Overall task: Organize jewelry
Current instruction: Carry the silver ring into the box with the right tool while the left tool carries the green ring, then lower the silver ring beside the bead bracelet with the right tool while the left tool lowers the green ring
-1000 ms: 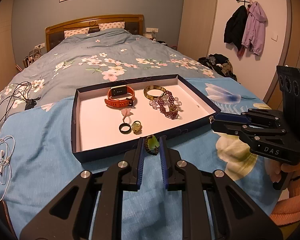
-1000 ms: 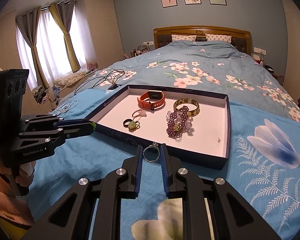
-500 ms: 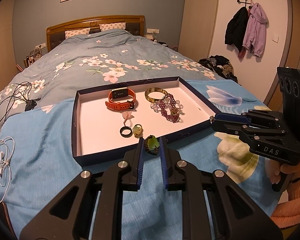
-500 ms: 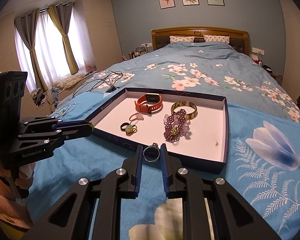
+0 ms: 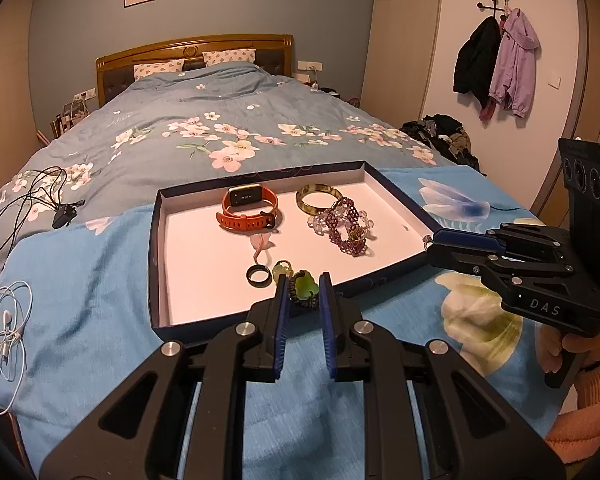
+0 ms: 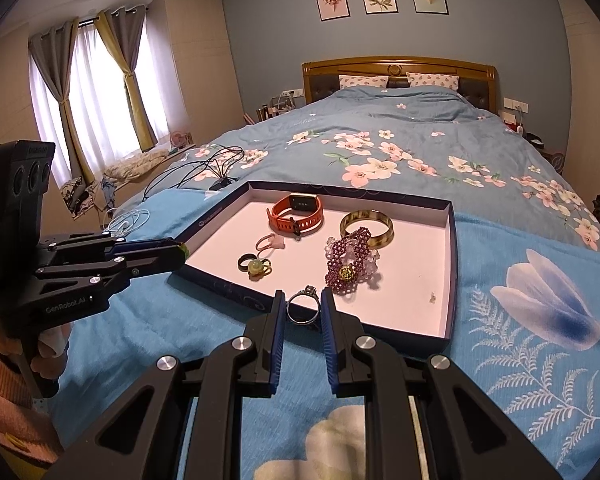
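Over the last second both grippers have edged toward the tray (image 5: 156,264), the left gripper (image 5: 303,289) clamping a green pendant (image 5: 306,285) and the right gripper (image 6: 302,307) pinching a ring (image 6: 303,309) over its near rim, so both pieces look ready for placing.

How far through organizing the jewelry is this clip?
Mostly done: the orange watch, amber bangle, purple beaded bracelet and three small rings already lie in the tray. In hand: left gripper pinches a green-stone ring, right gripper a silver ring. Left: placing both.
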{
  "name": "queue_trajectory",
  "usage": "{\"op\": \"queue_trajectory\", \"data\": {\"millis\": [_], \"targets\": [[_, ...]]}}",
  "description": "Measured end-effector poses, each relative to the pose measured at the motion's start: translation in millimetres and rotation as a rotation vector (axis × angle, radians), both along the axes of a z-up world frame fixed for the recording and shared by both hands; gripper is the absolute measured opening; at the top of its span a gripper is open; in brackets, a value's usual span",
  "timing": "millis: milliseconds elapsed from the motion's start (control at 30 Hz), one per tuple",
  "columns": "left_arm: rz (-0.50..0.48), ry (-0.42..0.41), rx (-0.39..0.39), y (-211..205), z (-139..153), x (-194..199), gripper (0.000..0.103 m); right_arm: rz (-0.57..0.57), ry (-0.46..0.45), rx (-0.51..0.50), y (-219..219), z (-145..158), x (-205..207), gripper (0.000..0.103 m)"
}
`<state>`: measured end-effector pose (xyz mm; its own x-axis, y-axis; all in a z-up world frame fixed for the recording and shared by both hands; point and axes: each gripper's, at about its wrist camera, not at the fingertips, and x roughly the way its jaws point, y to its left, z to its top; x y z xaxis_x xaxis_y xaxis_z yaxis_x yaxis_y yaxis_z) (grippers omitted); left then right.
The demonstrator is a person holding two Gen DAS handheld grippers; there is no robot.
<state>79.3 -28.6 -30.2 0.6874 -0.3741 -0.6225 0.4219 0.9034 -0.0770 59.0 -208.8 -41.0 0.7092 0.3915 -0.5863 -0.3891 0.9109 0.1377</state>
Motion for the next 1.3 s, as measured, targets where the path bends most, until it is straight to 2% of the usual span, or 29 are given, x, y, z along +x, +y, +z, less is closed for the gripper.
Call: {"op": "queue_trajectory", "data": {"millis": [700,1300], "targets": [[0.005,-0.017,0.004,-4.0,3.9,10.2,0.015,0.0,-0.005,-0.005,1.6,4.8,8.0,0.016],[0.013,-0.008,0.003,-5.7,0.0,26.5,0.015,0.009,0.007,-0.026,5.3,4.7,31.1,0.016]]}}
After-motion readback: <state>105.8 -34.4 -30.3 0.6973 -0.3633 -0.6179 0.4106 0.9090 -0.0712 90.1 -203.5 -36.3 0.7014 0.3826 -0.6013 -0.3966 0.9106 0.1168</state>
